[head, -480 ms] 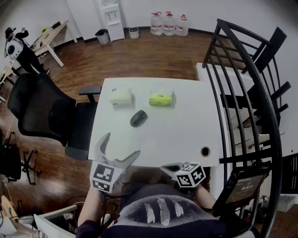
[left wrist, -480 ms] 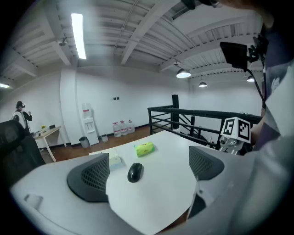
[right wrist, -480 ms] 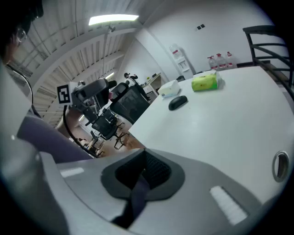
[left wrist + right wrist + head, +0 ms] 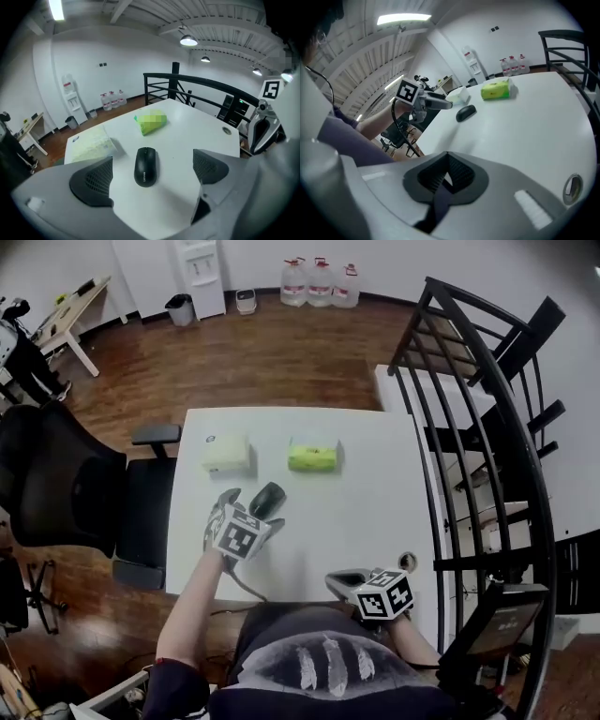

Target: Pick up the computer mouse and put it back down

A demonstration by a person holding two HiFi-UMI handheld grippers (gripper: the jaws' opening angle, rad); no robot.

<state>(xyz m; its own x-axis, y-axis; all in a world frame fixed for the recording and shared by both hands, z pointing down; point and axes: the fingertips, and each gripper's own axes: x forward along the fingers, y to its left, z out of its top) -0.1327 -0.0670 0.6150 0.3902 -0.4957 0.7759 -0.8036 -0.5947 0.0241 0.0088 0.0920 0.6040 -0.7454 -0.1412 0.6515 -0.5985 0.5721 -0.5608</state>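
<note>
1. Left gripper (image 4: 251,510) (image 4: 151,174): jaws spread wide, ribbed dark pads on either side of the computer mouse, neither pad touching it. Its cube (image 4: 234,532) carries a black-and-white square marker.

2. Right gripper (image 4: 347,579) (image 4: 447,176): jaws closed together, nothing between them. It is held low at the near edge of the table, well apart from the mouse. Its cube (image 4: 384,594) carries the same kind of square markers.

3. Computer mouse (image 4: 267,500) (image 4: 145,166) (image 4: 465,112): black, flat on the table top in the gap between the left jaws. Small pale lettering near its tail end reads "Lenovo".

4. Pale yellow pack (image 4: 226,453) (image 4: 91,143): beyond the mouse, toward the table's far left. No writing on it can be read.

5. Green pack (image 4: 312,455) (image 4: 151,123) (image 4: 496,90): beyond the mouse and to the right of the yellow pack, apart from it. Its print is unreadable.

6. Table (image 4: 375,512): white and rectangular. A round cable hole (image 4: 406,562) (image 4: 572,186) sits near the front right corner. The right half of the top is bare from the mouse to the right edge, and a bare strip runs along the near edge.

7. Surroundings: a black office chair (image 4: 66,488) close against the table's left edge, and a black railing (image 4: 469,427) just beyond its right edge. Across open wooden floor, water bottles (image 4: 319,282) and a white dispenser (image 4: 200,273) stand at the far wall.
</note>
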